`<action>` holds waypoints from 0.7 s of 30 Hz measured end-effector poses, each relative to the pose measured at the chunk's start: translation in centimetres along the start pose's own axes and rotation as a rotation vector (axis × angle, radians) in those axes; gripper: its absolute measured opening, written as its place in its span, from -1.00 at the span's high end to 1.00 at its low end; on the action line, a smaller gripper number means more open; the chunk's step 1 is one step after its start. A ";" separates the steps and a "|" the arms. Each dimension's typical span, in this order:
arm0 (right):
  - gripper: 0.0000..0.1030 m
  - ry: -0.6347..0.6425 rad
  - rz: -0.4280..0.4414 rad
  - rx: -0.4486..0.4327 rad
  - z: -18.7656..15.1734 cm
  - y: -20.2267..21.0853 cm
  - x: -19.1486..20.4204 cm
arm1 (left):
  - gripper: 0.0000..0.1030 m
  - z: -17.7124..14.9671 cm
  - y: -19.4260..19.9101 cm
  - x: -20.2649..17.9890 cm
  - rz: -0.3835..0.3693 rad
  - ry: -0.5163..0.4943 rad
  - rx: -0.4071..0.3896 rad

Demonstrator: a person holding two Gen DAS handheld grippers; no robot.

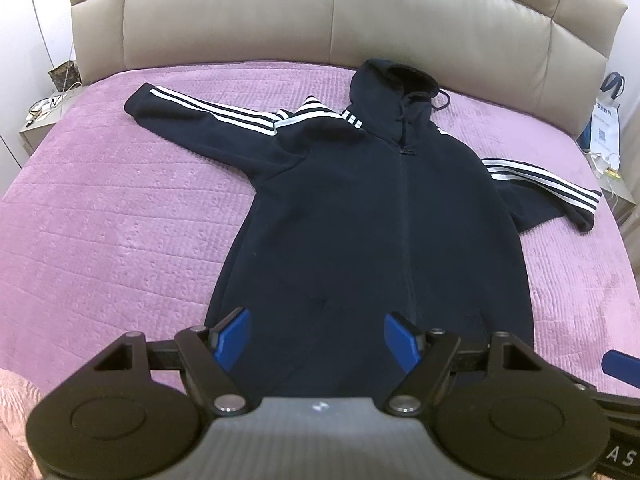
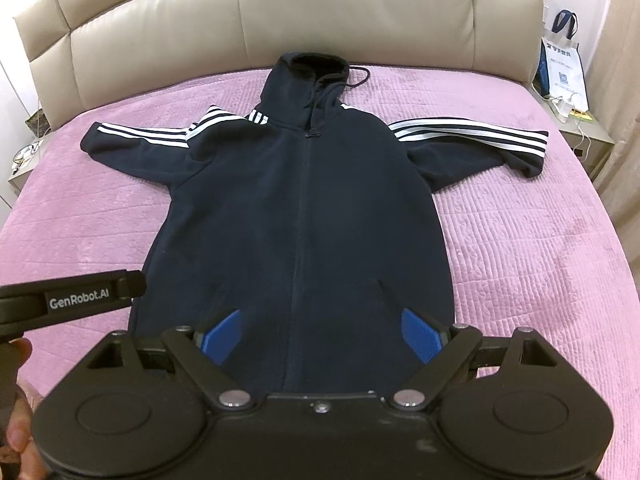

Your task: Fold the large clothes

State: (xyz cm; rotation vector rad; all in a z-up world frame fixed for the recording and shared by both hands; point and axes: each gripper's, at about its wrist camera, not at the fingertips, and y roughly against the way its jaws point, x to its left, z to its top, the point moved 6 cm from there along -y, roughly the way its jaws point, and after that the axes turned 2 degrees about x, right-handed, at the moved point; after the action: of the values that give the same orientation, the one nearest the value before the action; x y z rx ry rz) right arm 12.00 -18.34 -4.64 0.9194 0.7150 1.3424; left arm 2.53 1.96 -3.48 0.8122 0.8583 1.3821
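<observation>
Navy fleece: hoodie (image 2: 300, 208) spread front-up on the bed (image 2: 520, 240), hood toward the headboard (image 2: 200, 20).
Jaws: left gripper (image 1: 316, 340) and right gripper (image 2: 320, 336) wide apart, empty, above the hoodie's hem.
Technique: pinch each sleeve cuff; fold toward the hoodie's zip.

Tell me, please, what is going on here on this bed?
A person holds a two-finger claw in each hand above a dark navy zip-up hoodie with white sleeve stripes, spread face-up on a pink quilted bedspread. The left claw and right claw are both open near the hem, gripping nothing. Both sleeves lie spread out; no fold is made yet.
</observation>
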 end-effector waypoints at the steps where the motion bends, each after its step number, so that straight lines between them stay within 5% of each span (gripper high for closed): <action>1: -0.99 0.000 -0.001 -0.002 0.0 0.0 0.1 | -0.47 0.0 0.0 0.0 -0.002 -0.001 0.001; 15: -0.99 0.002 0.000 0.011 0.6 -1.0 0.4 | -0.46 1.0 -1.5 0.6 0.013 0.012 0.011; 21: -0.99 0.011 0.012 0.023 2.2 -2.7 1.2 | -0.27 5.0 -3.3 1.3 -0.001 0.034 0.005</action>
State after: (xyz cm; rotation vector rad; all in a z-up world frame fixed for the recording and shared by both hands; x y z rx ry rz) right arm 15.37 -17.40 -5.88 0.9365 0.7353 1.3527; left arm 8.56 3.19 -4.06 0.7938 0.8892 1.3968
